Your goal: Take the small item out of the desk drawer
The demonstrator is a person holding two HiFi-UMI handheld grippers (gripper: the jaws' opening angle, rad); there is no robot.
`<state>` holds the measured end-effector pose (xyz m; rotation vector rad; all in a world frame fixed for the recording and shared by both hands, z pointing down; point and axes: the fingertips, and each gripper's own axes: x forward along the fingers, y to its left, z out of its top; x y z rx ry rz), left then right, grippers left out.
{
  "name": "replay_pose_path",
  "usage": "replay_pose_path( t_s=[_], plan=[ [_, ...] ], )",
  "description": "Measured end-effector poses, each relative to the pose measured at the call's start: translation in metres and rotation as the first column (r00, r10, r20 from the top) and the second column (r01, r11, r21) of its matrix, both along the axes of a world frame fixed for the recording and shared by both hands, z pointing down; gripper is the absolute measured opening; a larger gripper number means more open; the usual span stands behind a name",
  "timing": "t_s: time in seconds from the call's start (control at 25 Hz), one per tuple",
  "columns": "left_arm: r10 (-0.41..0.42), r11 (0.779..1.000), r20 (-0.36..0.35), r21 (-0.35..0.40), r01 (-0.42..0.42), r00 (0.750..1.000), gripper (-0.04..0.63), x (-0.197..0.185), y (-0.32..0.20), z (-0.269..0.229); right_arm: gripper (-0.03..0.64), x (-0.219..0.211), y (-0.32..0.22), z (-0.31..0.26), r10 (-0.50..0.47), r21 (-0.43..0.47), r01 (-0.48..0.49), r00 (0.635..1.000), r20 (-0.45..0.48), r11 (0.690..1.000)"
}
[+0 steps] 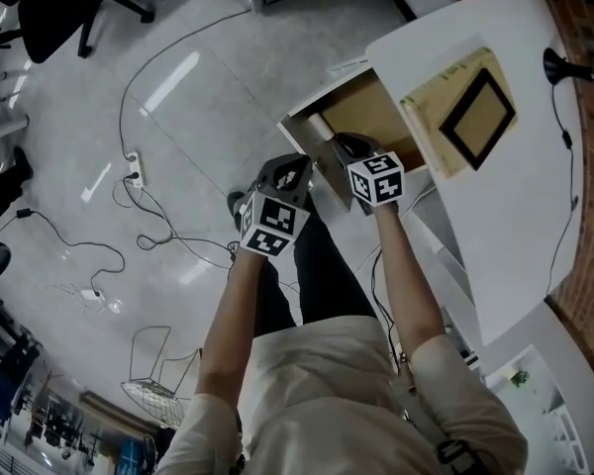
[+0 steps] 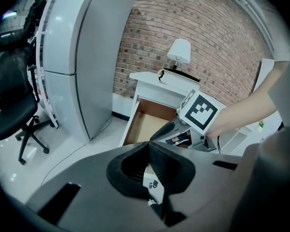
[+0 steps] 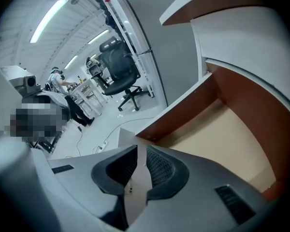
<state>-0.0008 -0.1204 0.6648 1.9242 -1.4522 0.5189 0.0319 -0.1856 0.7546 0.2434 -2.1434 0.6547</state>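
Drawer (image 1: pixel 361 117) is pulled out of the white bench (image 1: pixel 515 196); open floor (image 1: pixel 178 117) w/ cables lies beyond its front edge. Small pale item (image 1: pixel 320 125), shape unclear, sits inside by the front wall, just beside my right tool (image 3: pixel 141 147), whose jaws are slightly spread, w/ the drawer's white front between them. My left tool (image 2: pixel 149 143) is pressed together.

A: What kind of site is this?
B: Office/lab floor. White desk (image 1: pixel 515 166) against a red brick wall (image 2: pixel 208 33), white table lamp (image 2: pixel 179 50) on top.
A: What else backs that?
B: Black wheeled office chair (image 3: pixel 120 69), long ceiling strip lights (image 3: pixel 48 18), white power strip (image 1: pixel 134 171) and loose cables (image 1: pixel 122 95) on polished grey floor (image 1: pixel 69 117). Cluttered workbenches (image 3: pixel 84 93) farther back.
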Motion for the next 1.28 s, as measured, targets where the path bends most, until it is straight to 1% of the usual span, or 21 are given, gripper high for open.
replay_pose_path(
  t_s=[0.16,0.32,0.52,0.6,0.76,0.92,1.04,1.16,1.28],
  plan=[
    [0.014,1.0,0.003,-0.005,-0.014,1.0,0.016,0.006,0.004,0.015,0.091,-0.002,-0.002,0.02,0.011,-0.036,-0.012,1.0,-0.011,0.999],
    [0.022,1.0,0.001,-0.014,-0.022,1.0,0.015,0.01,0.008,0.03,0.103,0.0,0.001,0.039,-0.031,-0.04,0.029,0.998,-0.054,0.999],
    [-0.004,1.0,-0.025,-0.025,0.003,1.0,0.015,0.003,0.011,0.045,0.11,-0.003,0.006,0.07,-0.073,-0.056,0.067,0.991,-0.112,0.996],
    [0.0,1.0,-0.027,-0.026,-0.001,1.0,0.016,0.006,0.01,0.048,0.121,-0.001,0.008,0.081,-0.093,-0.061,0.086,0.986,-0.136,0.994],
    [0.006,1.0,-0.024,-0.027,-0.007,1.0,0.015,0.004,0.009,0.057,0.138,-0.003,0.005,0.1,-0.125,-0.05,0.118,0.978,-0.168,0.992],
    [-0.026,0.999,-0.044,-0.032,0.024,0.999,0.015,-0.003,0.003,0.068,0.144,-0.008,0.0,0.119,-0.138,-0.031,0.134,0.97,-0.203,0.99],
    [-0.043,0.999,-0.052,-0.033,0.041,0.998,0.015,-0.004,-0.001,0.073,0.153,-0.01,0.002,0.129,-0.164,-0.042,0.159,0.961,-0.22,0.986],
    [-0.039,0.999,-0.058,-0.032,0.037,0.998,0.015,-0.002,-0.005,0.076,0.161,-0.013,0.0,0.138,-0.192,-0.044,0.187,0.952,-0.238,0.981],
    [-0.036,0.998,-0.071,-0.045,0.033,0.997,0.016,0.001,0.0,0.083,0.173,-0.012,0.001,0.145,-0.196,-0.05,0.19,0.947,-0.255,0.981]
  ],
)
